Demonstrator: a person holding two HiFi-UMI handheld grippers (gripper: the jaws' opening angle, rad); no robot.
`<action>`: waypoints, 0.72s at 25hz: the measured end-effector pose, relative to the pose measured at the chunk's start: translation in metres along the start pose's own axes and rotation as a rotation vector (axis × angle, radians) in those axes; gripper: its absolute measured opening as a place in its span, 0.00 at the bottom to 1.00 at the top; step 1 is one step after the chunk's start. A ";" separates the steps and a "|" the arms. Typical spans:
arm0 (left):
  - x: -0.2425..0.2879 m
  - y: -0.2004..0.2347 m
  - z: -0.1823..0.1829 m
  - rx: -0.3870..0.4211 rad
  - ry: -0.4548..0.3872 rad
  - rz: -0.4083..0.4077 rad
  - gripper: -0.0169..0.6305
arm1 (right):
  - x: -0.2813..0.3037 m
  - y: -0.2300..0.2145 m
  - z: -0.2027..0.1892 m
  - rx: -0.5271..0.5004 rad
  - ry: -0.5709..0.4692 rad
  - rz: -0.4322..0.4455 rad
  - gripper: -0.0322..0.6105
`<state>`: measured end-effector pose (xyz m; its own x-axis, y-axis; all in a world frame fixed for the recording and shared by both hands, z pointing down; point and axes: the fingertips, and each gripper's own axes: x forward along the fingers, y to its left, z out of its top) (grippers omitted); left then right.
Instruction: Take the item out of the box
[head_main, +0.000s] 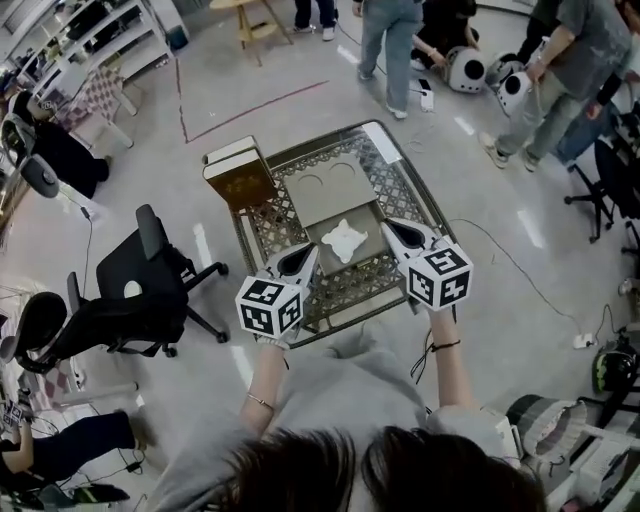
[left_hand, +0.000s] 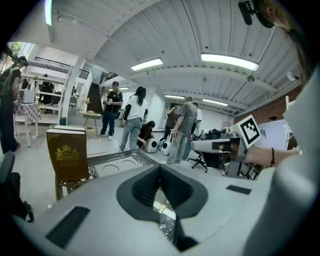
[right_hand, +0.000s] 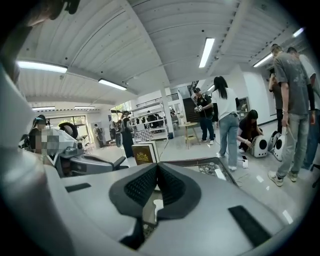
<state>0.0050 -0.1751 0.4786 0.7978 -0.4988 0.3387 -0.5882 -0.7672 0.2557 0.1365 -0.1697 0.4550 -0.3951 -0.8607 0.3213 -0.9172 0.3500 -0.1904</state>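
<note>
**Head view.** There are two grippers, each with one marker cube. The left gripper (head_main: 308, 254) and the right gripper (head_main: 392, 229) both hang over the near half of one table (head_main: 415, 205), which has a glass top over metal lattice. Neither holds anything. One white item (head_main: 345, 240) lies on the table between the two sets of tips, just ahead of them and outside the box. One beige panel (head_main: 335, 190) with two half-round cutouts lies just beyond the item. One brown box (head_main: 240, 178) stands past the left gripper, at the table's far left corner. Two black office chairs (head_main: 150, 270) stand to the left of that gripper. The floor (head_main: 250, 80) is pale grey and crossed by a red tape line. Two white rounded pods (head_main: 465, 70) sit among several people far beyond the right gripper.

**Left gripper view.** The left gripper (left_hand: 160, 172) has its pads pressed together with nothing between them. The box (left_hand: 67, 154), which bears a gold crest, stands upright ahead and to the left. The panel (left_hand: 117, 166) lies just ahead. The right gripper's marker cube (left_hand: 249, 131) shows off to the right. The ceiling is ribbed white with light strips.

**Right gripper view.** The right gripper (right_hand: 157, 175) is also closed, its pads meeting on nothing. The white item (right_hand: 157, 205) shows through the slot below the pads. The box (right_hand: 142, 154) stands straight ahead, and the table (right_hand: 210, 167) runs off to the right. The two pods (right_hand: 260, 145) sit on the floor far to the right.
</note>
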 end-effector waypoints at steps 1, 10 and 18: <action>0.004 0.000 0.000 -0.008 -0.002 0.016 0.05 | 0.004 -0.005 0.000 -0.001 0.008 0.018 0.08; 0.024 0.014 -0.008 -0.081 -0.011 0.164 0.05 | 0.038 -0.029 -0.012 -0.029 0.097 0.174 0.08; 0.038 0.024 -0.024 -0.107 0.015 0.229 0.05 | 0.073 -0.034 -0.040 -0.053 0.171 0.266 0.08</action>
<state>0.0181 -0.2032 0.5192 0.6402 -0.6480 0.4125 -0.7650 -0.5871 0.2649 0.1363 -0.2301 0.5218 -0.6201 -0.6634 0.4188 -0.7803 0.5768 -0.2417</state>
